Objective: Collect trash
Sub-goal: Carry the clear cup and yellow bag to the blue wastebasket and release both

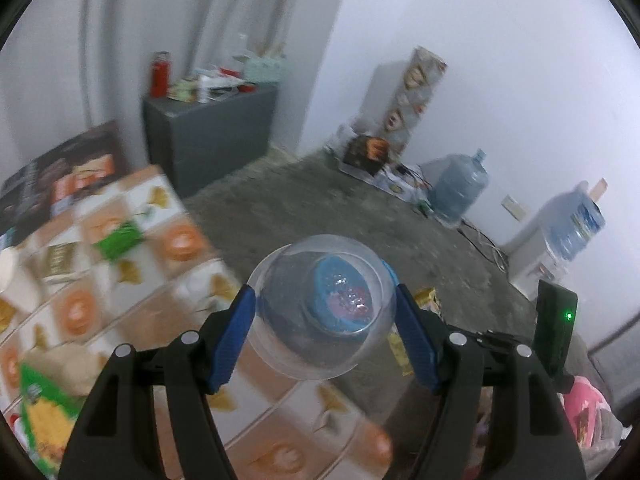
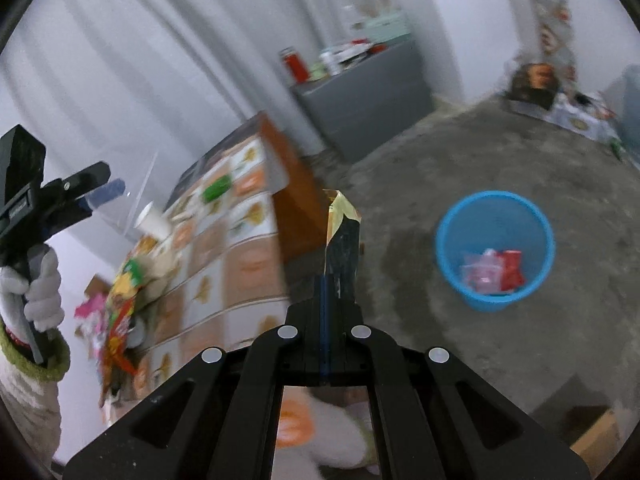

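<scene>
**Two pieces of trash in hand, bin ahead**

My left gripper (image 1: 322, 312) squeezes a clear plastic cup (image 1: 320, 306) by its sides. My right gripper (image 2: 334, 280), pressed together, pinches a wrapper (image 2: 343, 240), held out toward the blue bin (image 2: 495, 250) on the floor, probably for dropping.

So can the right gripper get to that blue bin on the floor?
Probably yes: the blue bin stands open on bare floor ahead of the right gripper, nothing between. It already pinches a wrapper.
</scene>
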Available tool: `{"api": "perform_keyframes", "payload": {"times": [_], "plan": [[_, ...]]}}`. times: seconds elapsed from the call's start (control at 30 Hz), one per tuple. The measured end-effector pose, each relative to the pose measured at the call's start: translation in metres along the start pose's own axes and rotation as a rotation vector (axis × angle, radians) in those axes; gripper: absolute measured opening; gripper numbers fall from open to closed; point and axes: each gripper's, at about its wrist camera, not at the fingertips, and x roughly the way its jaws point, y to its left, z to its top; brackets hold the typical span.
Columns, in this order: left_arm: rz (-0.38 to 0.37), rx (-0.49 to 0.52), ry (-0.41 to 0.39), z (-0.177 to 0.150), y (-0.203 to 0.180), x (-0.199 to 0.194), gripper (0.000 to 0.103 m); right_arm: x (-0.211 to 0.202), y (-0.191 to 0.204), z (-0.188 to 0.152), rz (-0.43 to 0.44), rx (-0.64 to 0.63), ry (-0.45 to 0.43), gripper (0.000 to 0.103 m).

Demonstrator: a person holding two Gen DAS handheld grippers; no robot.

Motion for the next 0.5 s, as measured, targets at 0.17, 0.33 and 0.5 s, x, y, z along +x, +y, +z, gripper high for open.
{"api": "perform_keyframes", "payload": {"times": [0.17, 0.33, 0.5], "plan": [[-0.097, 0.005, 0.094, 0.016, -0.032, 0.076, 0.068, 0.002, -0.054, 0.006, -0.083, 0.081, -0.007, 0.000], [-0.141, -0.006, 0.199, 0.021, -0.061, 0.165, 0.068, 0.024, -0.101, 0.012, -0.127, 0.174, 0.012, 0.000], [-0.145, -0.012, 0.299, 0.019, -0.085, 0.253, 0.068, 0.064, -0.143, 0.021, -0.156, 0.249, 0.050, 0.000]]}}
